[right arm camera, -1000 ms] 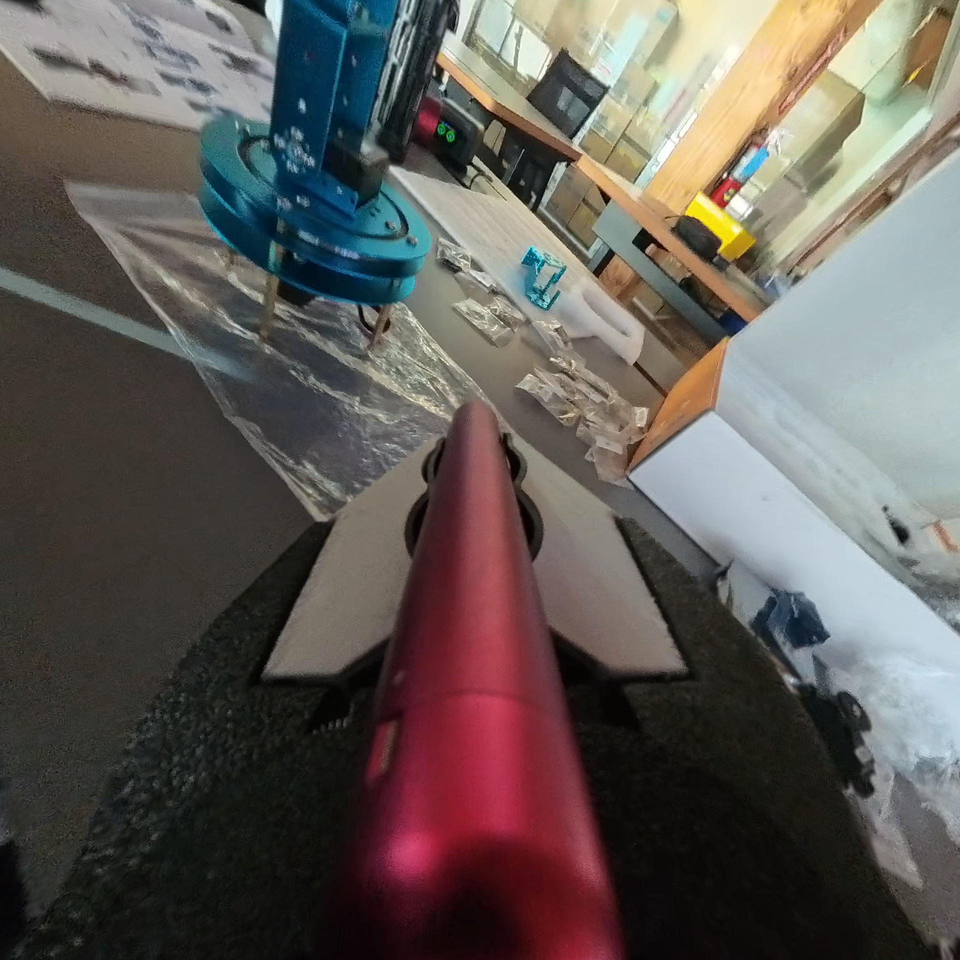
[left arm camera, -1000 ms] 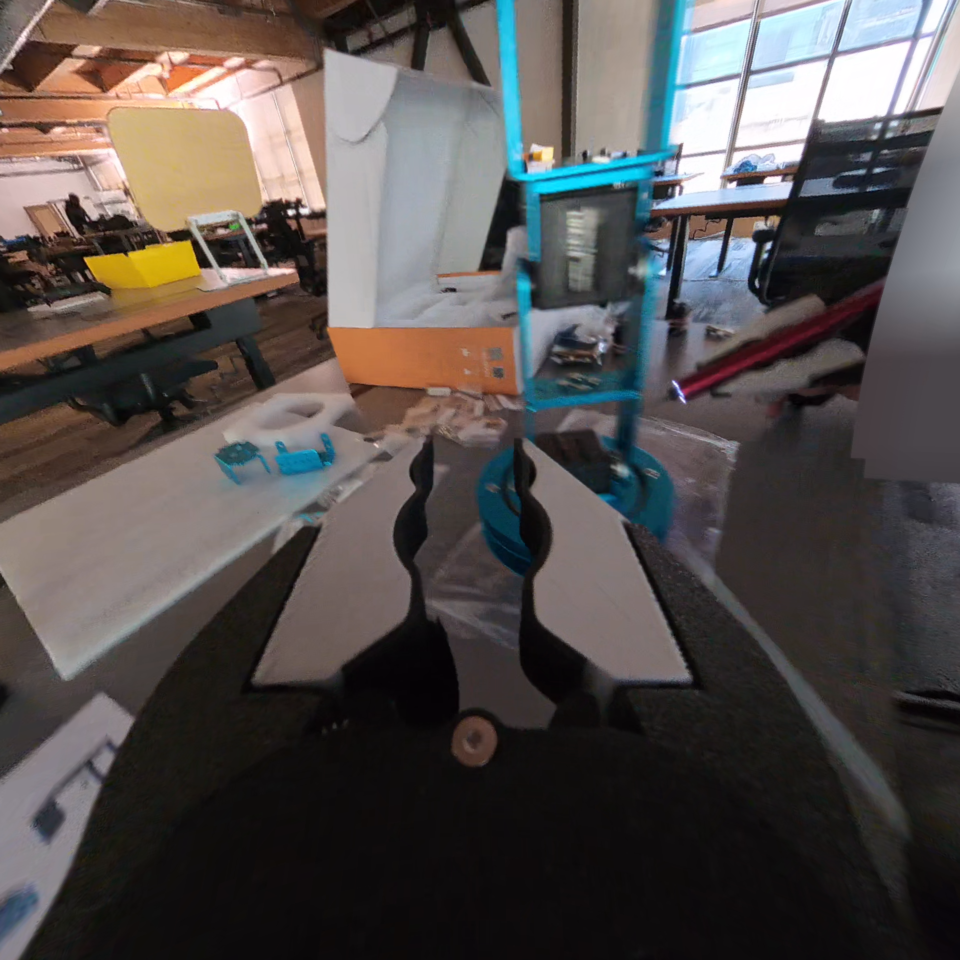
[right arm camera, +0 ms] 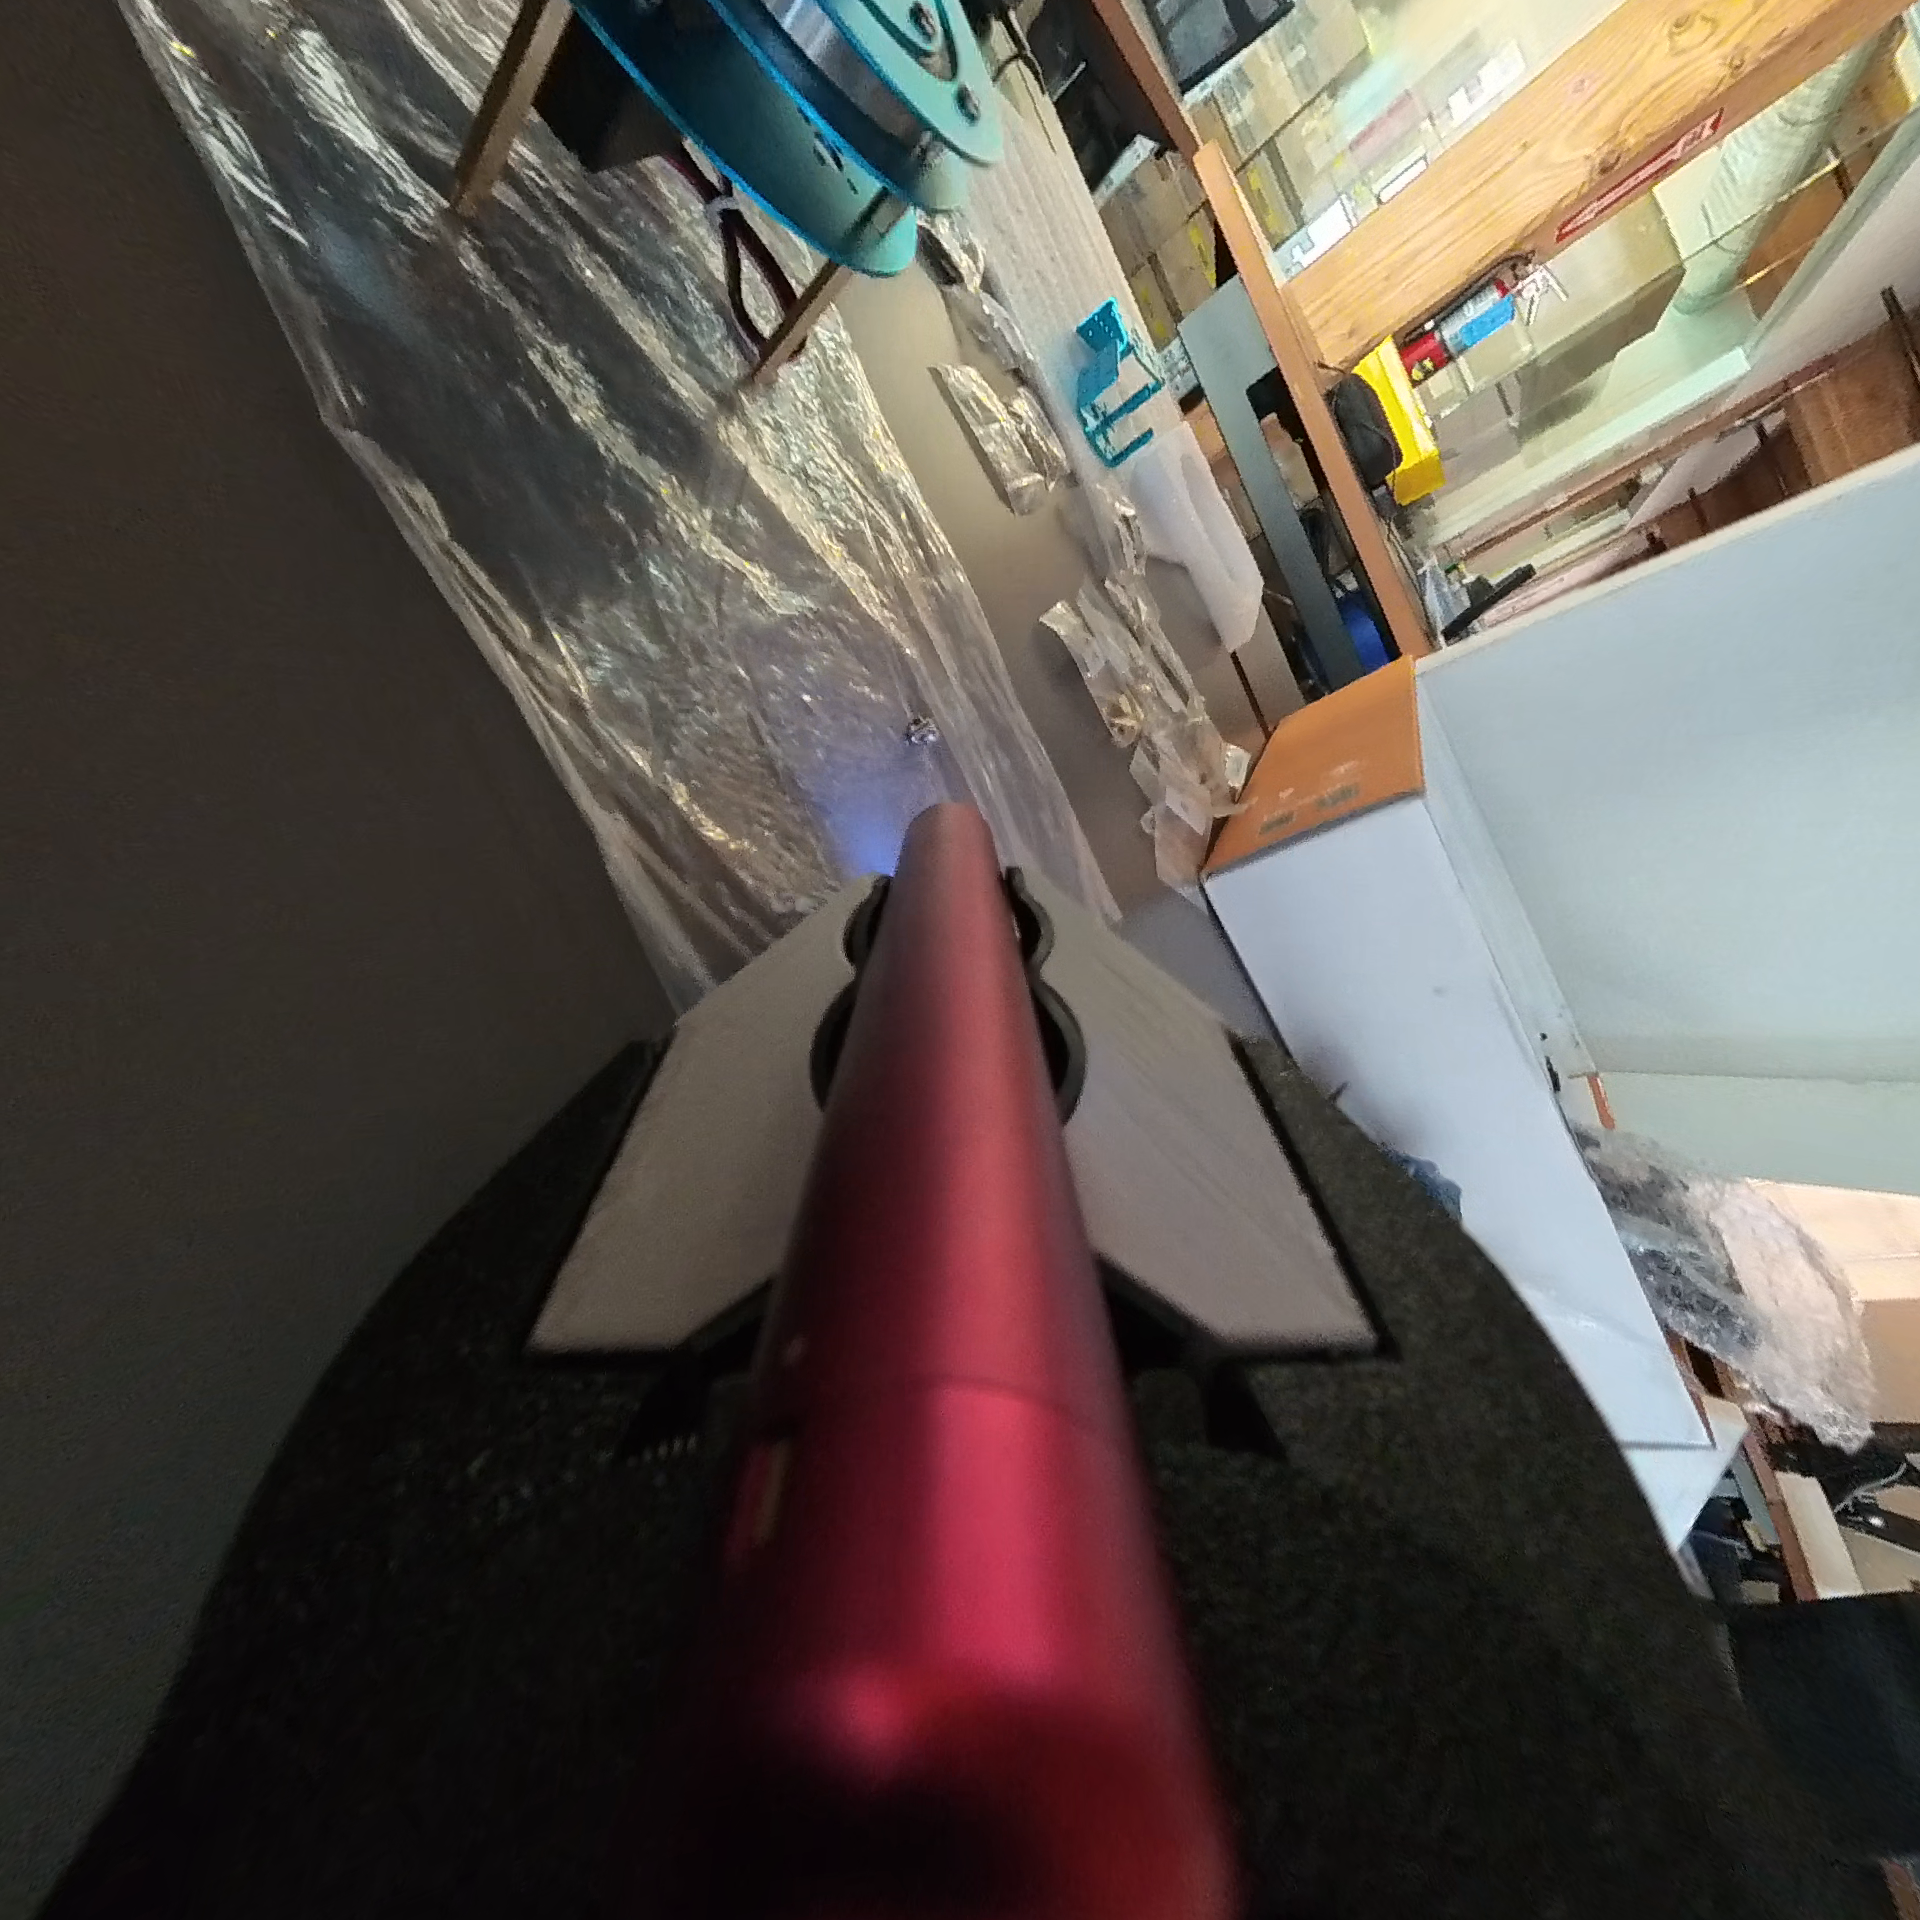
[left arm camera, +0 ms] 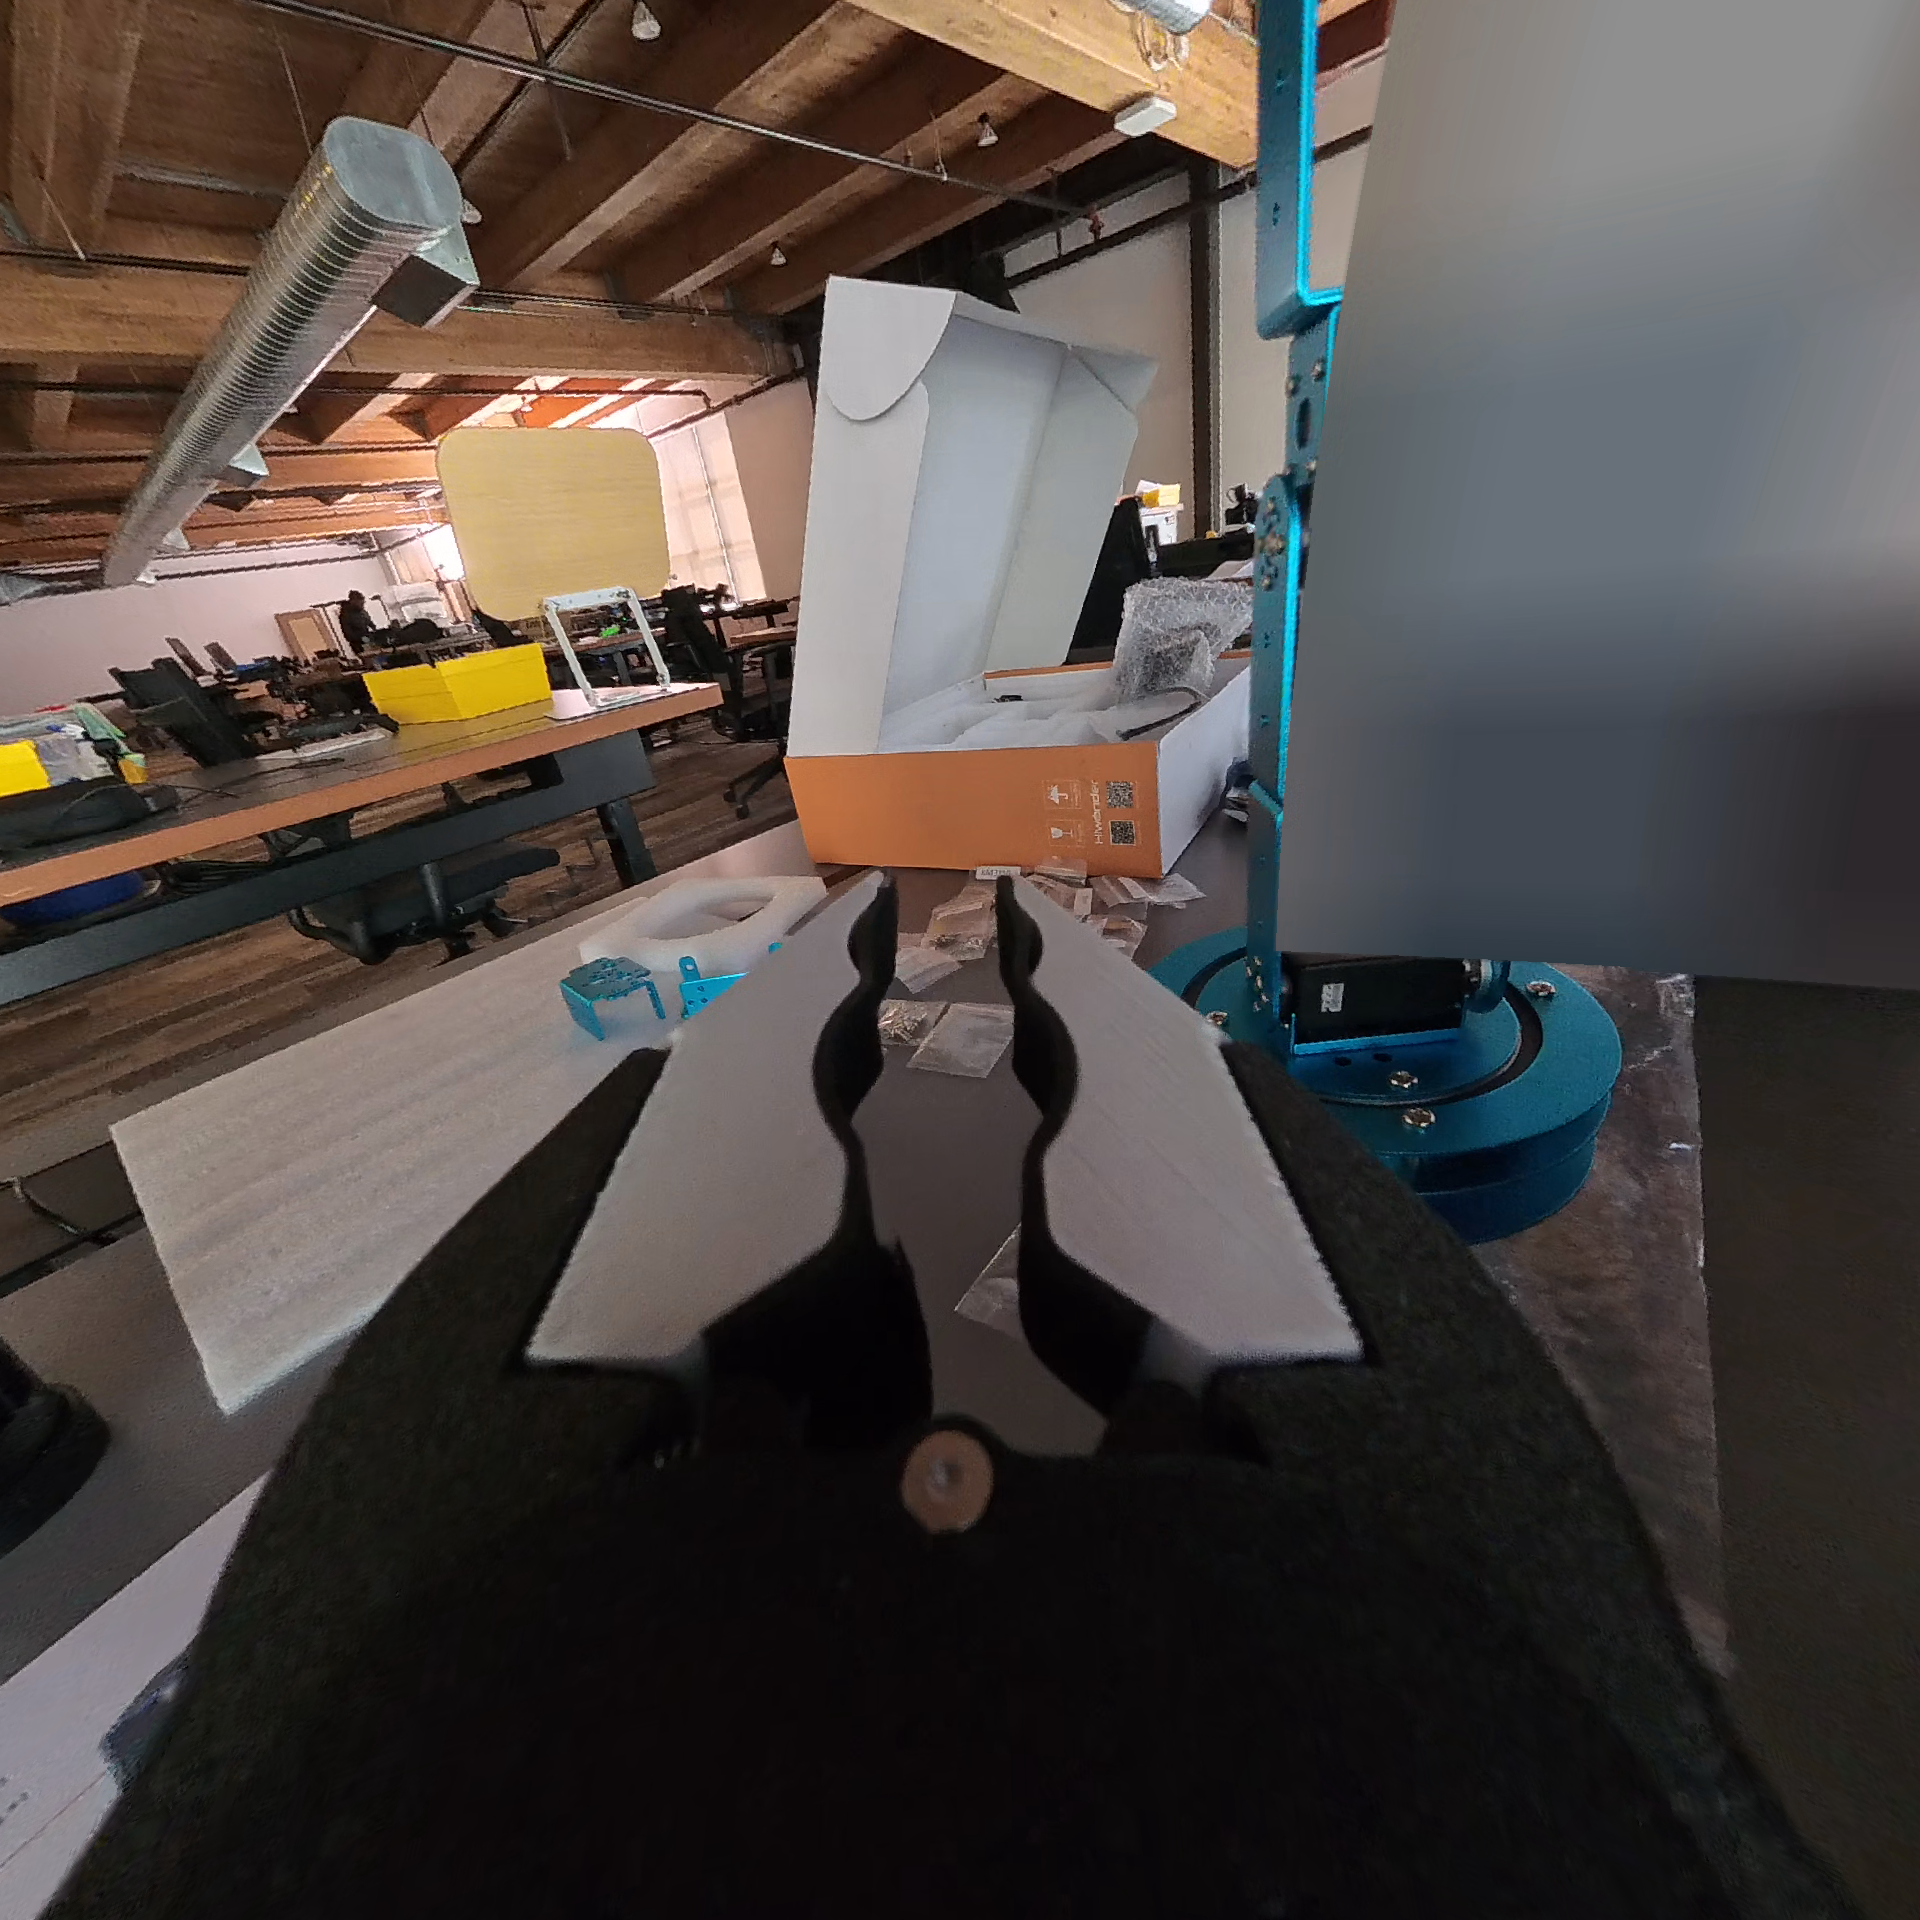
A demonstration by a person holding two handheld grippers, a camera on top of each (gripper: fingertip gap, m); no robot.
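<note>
Here my left gripper (left arm camera: 943, 894) hangs above the dark table (left arm camera: 156, 1455) with its fingers a little apart and nothing between them. Just to its right stands the blue round base (left arm camera: 1496, 1101) of a small blue metal frame (left arm camera: 1276, 623), on a clear plastic sheet (right arm camera: 623, 540). Under and beyond the fingertips lie small clear bags of hardware (left arm camera: 956, 1029), then an open orange and white box (left arm camera: 987, 810). To the left I see a white foam sheet (left arm camera: 364, 1143) with blue brackets (left arm camera: 613, 992).

My right gripper (right arm camera: 940, 904) pinches a long red tool (right arm camera: 935, 1247) along its fingers. The tool's tip points at the plastic sheet, near a tiny metal piece (right arm camera: 920, 732). I cannot tell whether they touch.
</note>
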